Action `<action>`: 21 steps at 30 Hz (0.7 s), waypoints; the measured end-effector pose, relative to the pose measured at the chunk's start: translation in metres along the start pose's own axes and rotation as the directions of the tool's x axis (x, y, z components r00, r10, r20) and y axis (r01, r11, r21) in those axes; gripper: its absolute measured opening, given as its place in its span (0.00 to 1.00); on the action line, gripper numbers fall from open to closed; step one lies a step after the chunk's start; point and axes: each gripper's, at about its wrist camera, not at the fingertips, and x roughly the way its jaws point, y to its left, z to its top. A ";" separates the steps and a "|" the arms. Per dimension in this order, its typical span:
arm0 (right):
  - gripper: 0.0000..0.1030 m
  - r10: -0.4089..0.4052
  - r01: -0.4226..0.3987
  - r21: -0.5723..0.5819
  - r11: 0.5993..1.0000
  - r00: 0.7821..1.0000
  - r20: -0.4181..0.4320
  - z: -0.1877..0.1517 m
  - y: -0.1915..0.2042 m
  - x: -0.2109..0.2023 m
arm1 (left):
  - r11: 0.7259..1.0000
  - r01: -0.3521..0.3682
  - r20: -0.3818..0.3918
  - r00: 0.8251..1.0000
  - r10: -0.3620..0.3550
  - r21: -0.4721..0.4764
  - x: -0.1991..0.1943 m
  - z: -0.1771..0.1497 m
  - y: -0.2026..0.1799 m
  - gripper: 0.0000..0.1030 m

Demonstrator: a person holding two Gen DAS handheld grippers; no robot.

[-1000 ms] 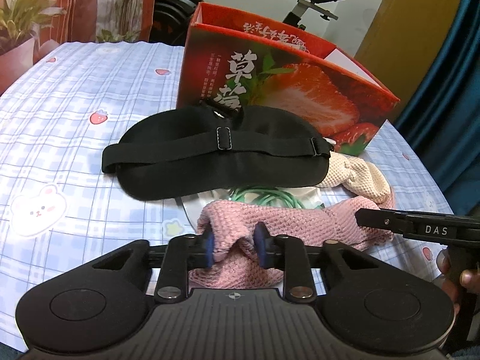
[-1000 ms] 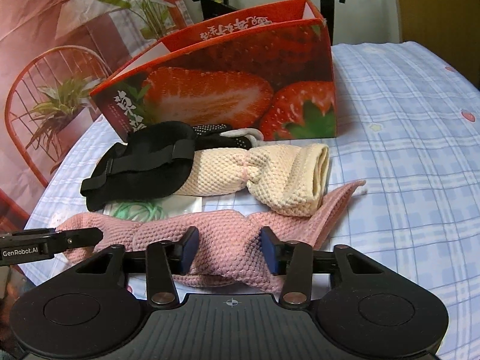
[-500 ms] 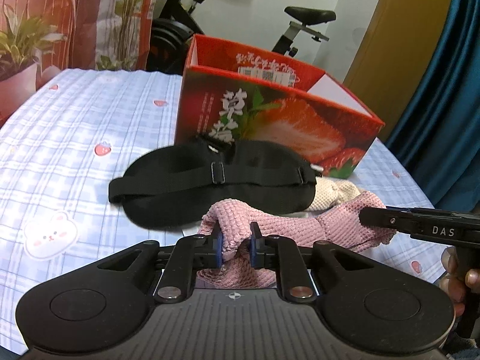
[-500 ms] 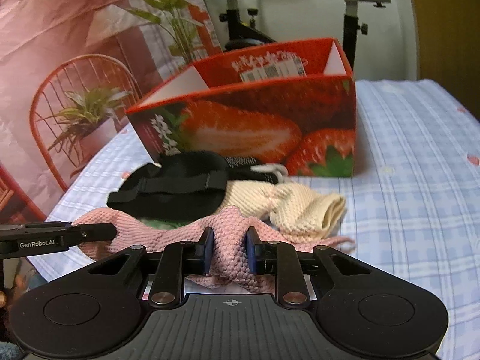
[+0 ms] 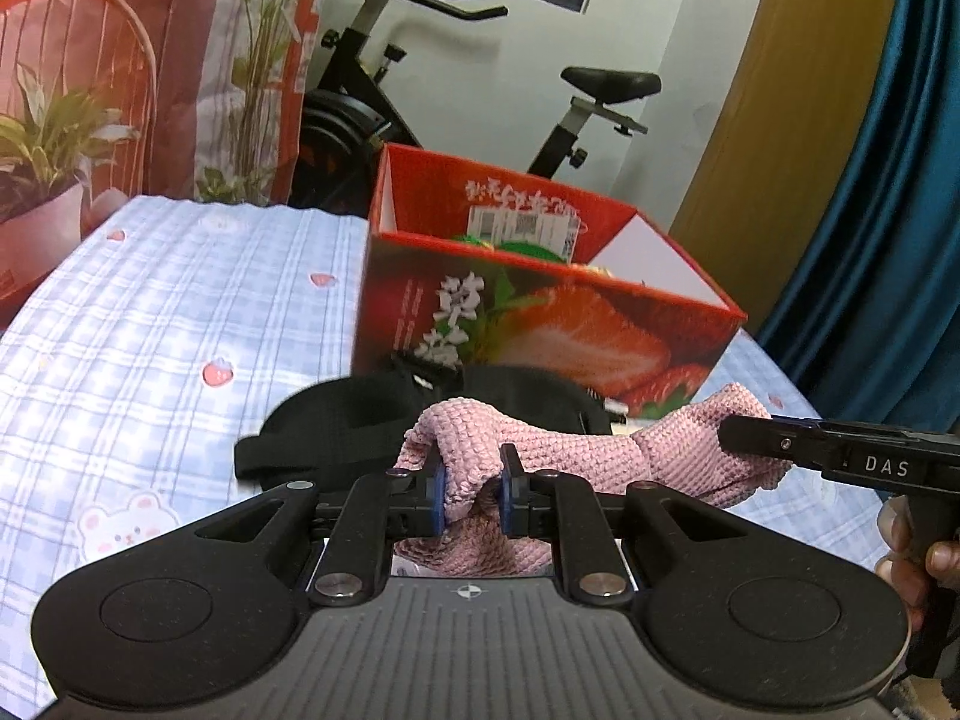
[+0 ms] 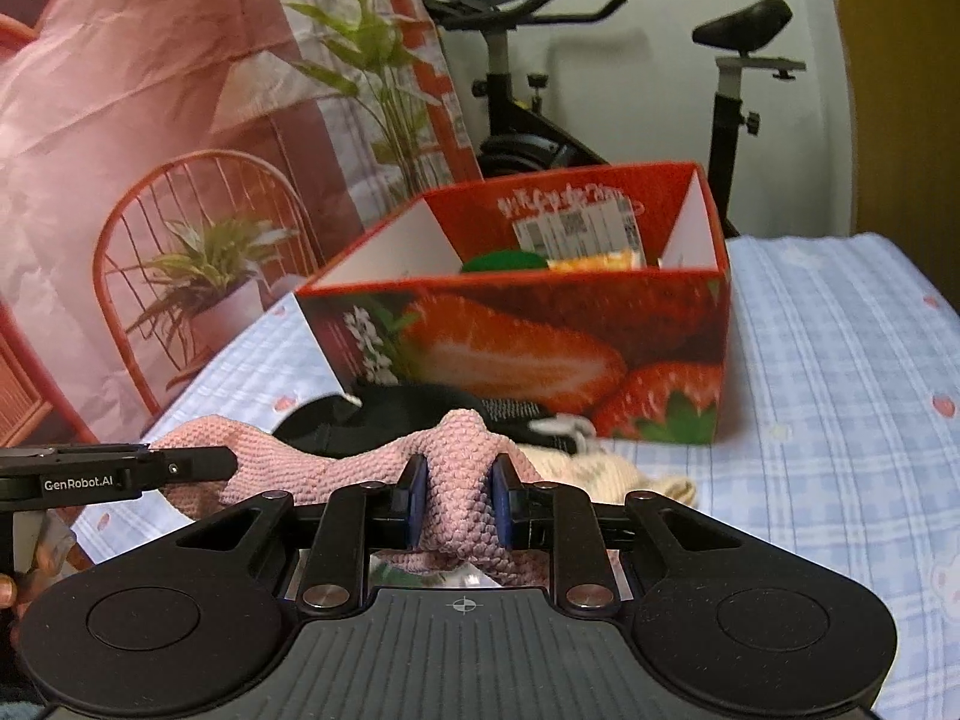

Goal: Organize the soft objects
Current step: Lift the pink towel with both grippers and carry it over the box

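A pink knitted cloth [image 5: 576, 450] hangs stretched between both grippers, lifted off the bed. My left gripper [image 5: 471, 495] is shut on one bunched end of it. My right gripper [image 6: 459, 498] is shut on the other end of the pink cloth [image 6: 456, 462]. Each gripper's side shows in the other's view, the right gripper [image 5: 840, 456] at the right edge and the left gripper [image 6: 120, 471] at the left edge. Behind the cloth lie a black sleep mask [image 5: 336, 420] and a cream knitted cloth [image 6: 606, 474]. The open strawberry box [image 5: 540, 324] stands just beyond.
The checked blue bedsheet [image 5: 150, 330] spreads to the left and right of the pile. Inside the strawberry box [image 6: 540, 330] lie a green item [image 6: 504, 261] and an orange packet [image 6: 594, 261]. An exercise bike [image 5: 420, 90] and a potted plant [image 6: 204, 276] stand behind the bed.
Both grippers closed on the pink cloth's ends and rose, lifting it off the bed. The cream cloth and the mask stayed down and are now largely hidden behind it.
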 end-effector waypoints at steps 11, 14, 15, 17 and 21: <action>0.19 0.027 -0.025 -0.022 0.999 0.998 0.064 0.046 0.003 0.000 | 1.000 0.008 0.099 0.995 -0.009 0.007 -0.001 0.050 -0.003 0.16; 0.19 0.027 -0.024 -0.031 0.999 0.995 0.099 0.071 0.000 0.001 | 1.000 0.006 0.148 0.989 -0.010 0.024 0.001 0.075 -0.008 0.16; 0.19 0.026 -0.022 -0.037 0.999 0.993 0.111 0.080 -0.001 0.002 | 1.000 0.005 0.164 0.986 -0.009 0.030 0.003 0.084 -0.010 0.17; 0.19 0.021 -0.014 -0.054 0.998 0.991 0.131 0.099 -0.003 0.006 | 0.999 0.002 0.185 0.983 -0.009 0.037 0.010 0.102 -0.012 0.16; 0.19 -0.005 0.018 -0.084 0.996 0.989 0.149 0.134 -0.014 0.021 | 0.998 -0.013 0.181 0.983 0.001 0.065 0.040 0.141 -0.020 0.16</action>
